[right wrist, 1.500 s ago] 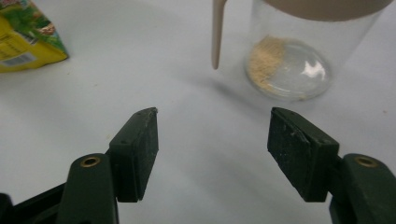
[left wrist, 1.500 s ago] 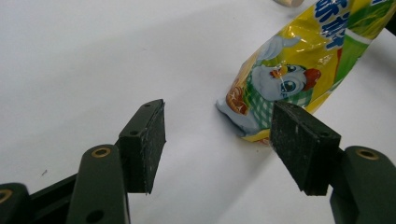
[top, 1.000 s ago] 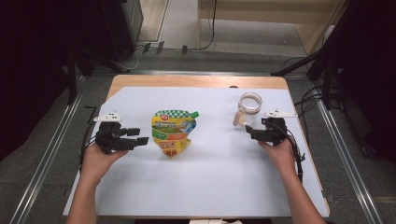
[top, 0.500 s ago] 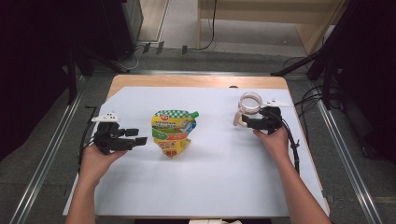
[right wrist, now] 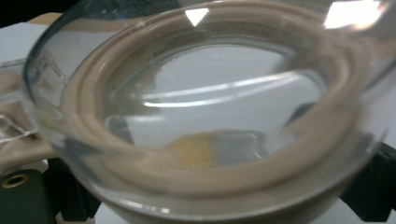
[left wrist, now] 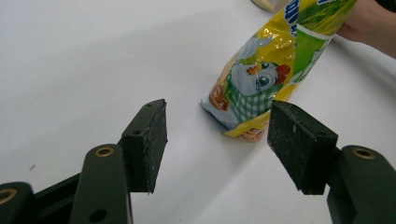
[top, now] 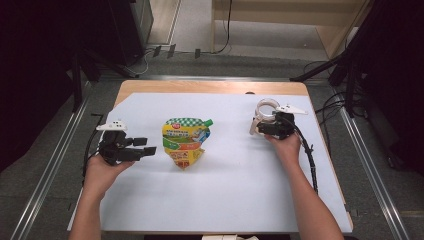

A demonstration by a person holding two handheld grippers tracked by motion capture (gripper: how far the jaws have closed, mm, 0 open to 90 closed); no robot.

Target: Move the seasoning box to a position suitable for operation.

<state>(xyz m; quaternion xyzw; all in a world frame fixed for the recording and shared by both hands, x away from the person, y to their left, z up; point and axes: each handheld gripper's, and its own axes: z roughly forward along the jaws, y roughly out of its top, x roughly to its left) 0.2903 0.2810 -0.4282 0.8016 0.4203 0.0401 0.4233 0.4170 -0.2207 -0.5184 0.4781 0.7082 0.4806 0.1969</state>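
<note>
A yellow-green spouted pouch (top: 185,142) lies on the white sheet, a chick printed on it (left wrist: 261,79). My left gripper (top: 147,145) rests just left of it, open, with its black pads (left wrist: 149,140) apart and empty and the pouch a short way ahead. A clear glass jar (top: 267,107) with a beige seal ring (right wrist: 210,116) lies on its side at the right rear. My right gripper (top: 259,129) is against it, its fingers (right wrist: 373,186) spread either side of the jar's body. These jaws have just been opening, with the jar between them.
The white sheet (top: 225,200) covers a wooden table whose bare far edge (top: 210,87) shows. Cables trail from both grippers, and dark stands and floor surround the table. The right hand (left wrist: 369,23) shows beyond the pouch in the left gripper view.
My right hand has moved left and away from me, bringing its gripper up to the jar. The left gripper and the pouch have stayed put.
</note>
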